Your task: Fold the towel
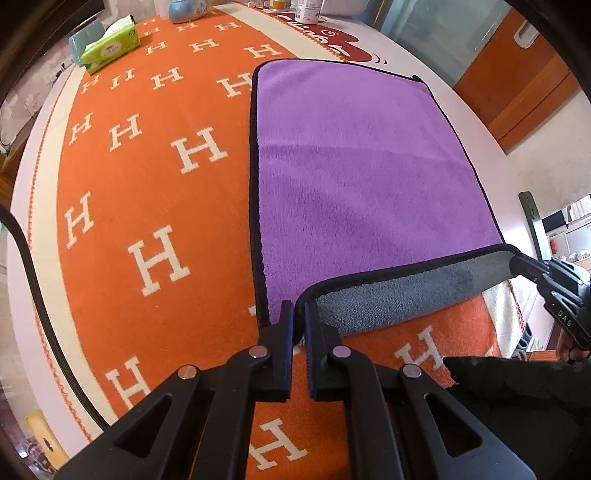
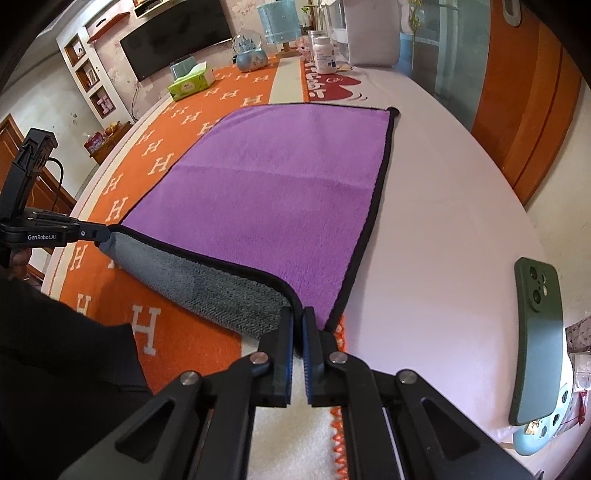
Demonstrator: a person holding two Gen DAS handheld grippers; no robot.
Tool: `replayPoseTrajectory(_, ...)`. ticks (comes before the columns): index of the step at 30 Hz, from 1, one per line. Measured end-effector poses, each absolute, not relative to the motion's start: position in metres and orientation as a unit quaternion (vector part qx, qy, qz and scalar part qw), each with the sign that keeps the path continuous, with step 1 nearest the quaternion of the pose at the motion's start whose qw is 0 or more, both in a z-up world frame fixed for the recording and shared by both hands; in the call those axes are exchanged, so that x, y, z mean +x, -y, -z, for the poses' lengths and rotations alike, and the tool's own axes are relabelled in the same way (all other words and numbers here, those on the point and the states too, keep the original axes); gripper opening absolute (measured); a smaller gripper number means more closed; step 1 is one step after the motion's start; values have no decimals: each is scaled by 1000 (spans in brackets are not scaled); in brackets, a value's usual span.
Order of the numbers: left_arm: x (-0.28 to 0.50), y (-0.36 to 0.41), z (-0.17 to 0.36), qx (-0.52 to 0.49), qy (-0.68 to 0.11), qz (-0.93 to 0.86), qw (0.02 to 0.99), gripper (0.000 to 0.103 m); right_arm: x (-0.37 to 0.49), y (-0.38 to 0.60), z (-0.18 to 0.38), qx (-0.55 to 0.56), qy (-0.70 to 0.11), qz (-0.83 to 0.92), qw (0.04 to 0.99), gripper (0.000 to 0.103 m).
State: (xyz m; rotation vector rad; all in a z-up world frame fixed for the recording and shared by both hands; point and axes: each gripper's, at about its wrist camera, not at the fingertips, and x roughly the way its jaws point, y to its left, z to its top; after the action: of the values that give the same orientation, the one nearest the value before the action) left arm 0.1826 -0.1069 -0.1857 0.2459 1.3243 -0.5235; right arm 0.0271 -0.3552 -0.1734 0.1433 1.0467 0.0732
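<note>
A purple towel point(image 1: 354, 162) with black trim and a grey underside lies flat on an orange mat with white H letters point(image 1: 147, 177). Its near edge is lifted and curled over, showing the grey side point(image 1: 406, 291). My left gripper point(image 1: 299, 314) is shut on the towel's near left corner. My right gripper point(image 2: 298, 317) is shut on the near right corner of the towel point(image 2: 280, 184). Each gripper shows in the other's view: the right one at the far right point(image 1: 517, 264), the left one at the left point(image 2: 99, 234).
A green tissue pack point(image 1: 110, 46) lies at the mat's far left. A white bottle point(image 2: 325, 53), a snow globe point(image 2: 251, 53) and a blue container point(image 2: 279, 22) stand at the table's far end. A green phone point(image 2: 539, 339) lies on the white tabletop at right.
</note>
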Motion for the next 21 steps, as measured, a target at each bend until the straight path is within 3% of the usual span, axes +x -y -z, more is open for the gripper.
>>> replayPoseTrajectory(21,243,149,85,121,-499,238,824,3,79,374,102,34,-399,-19,916,4)
